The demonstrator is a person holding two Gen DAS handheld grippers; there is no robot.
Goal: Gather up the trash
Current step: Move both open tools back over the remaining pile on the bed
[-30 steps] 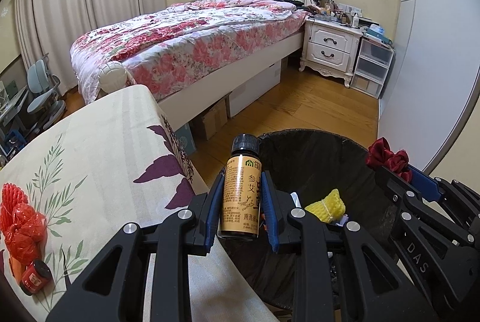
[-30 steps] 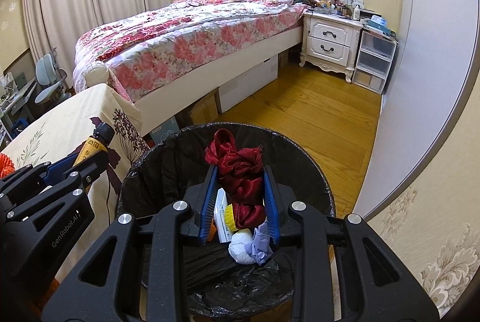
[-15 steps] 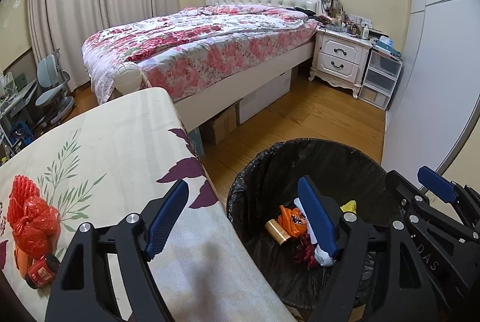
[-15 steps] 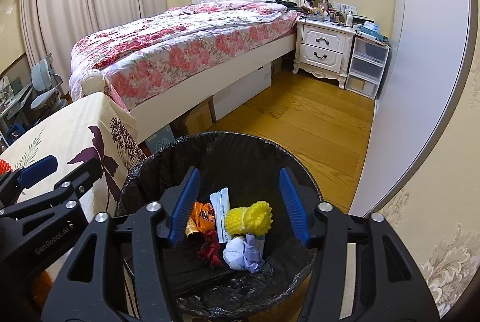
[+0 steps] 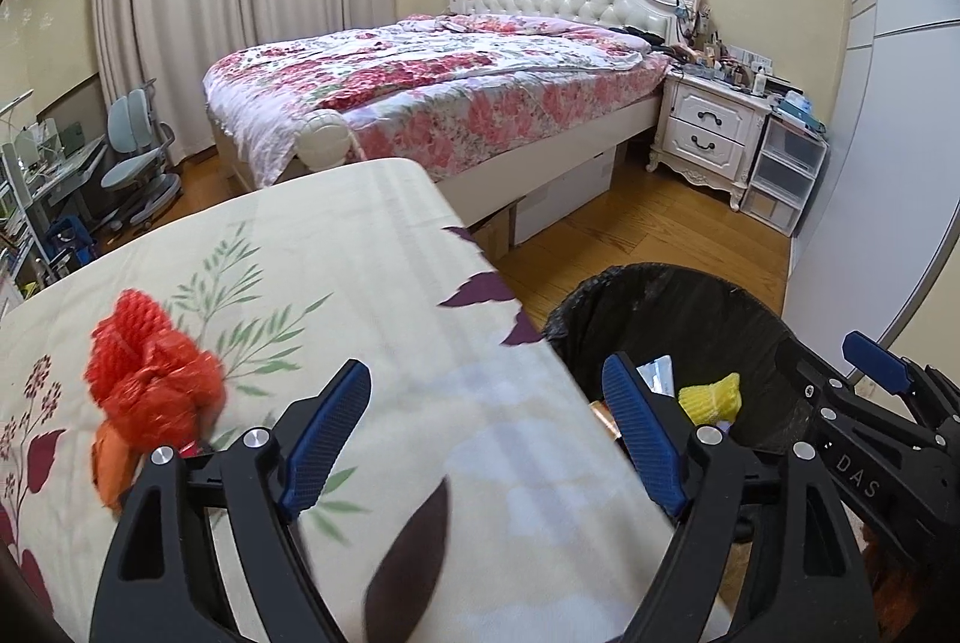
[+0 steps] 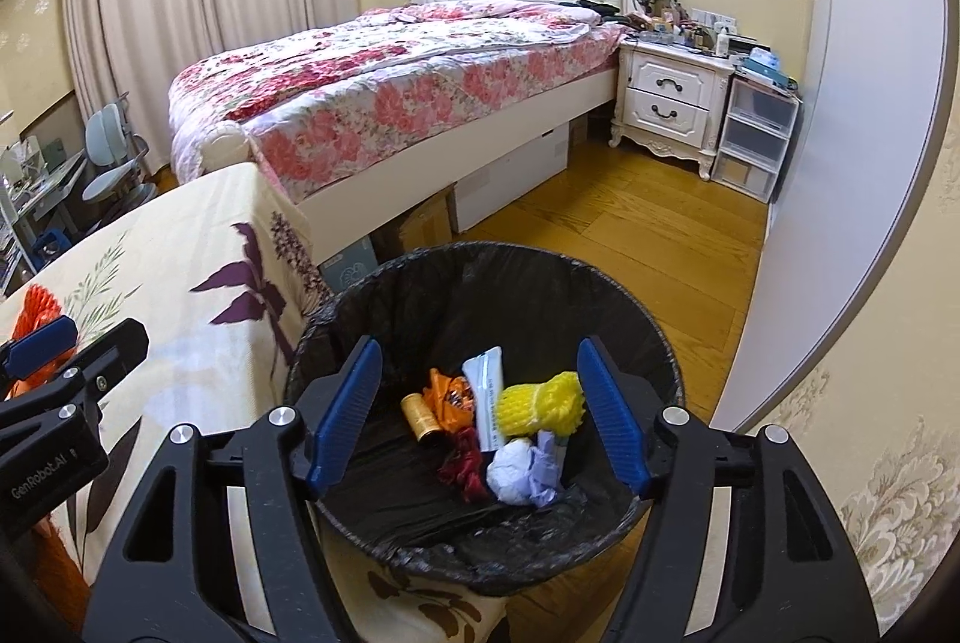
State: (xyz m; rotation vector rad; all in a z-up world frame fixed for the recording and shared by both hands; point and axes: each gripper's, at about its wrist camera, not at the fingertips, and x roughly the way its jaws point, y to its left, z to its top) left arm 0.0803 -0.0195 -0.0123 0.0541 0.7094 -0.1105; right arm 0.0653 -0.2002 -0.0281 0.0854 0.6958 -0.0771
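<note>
A black-lined trash bin [image 6: 498, 277] stands beside the cloth-covered table [image 5: 372, 283]. In it lie a brown bottle [image 6: 418, 416], a yellow foam net [image 6: 543, 403], a dark red ribbon [image 6: 463, 466], a white tube [image 6: 489, 397] and crumpled paper [image 6: 516, 469]. My right gripper [image 6: 477, 415] is open and empty above the bin. My left gripper [image 5: 489, 433] is open and empty over the table's right edge. A red mesh net [image 5: 150, 373] lies on the table to its left, over an orange item [image 5: 111, 469].
A bed [image 5: 450, 97] with a floral quilt stands behind the table. A white nightstand [image 6: 672, 103] and plastic drawers [image 6: 753, 136] stand at the back right. A grey wardrobe wall [image 6: 840, 223] runs along the right. Office chairs [image 5: 138, 163] are at far left.
Both grippers opened: the left dropped the brown bottle and the right dropped the red ribbon into the bin. The left gripper then swung left, over the table.
</note>
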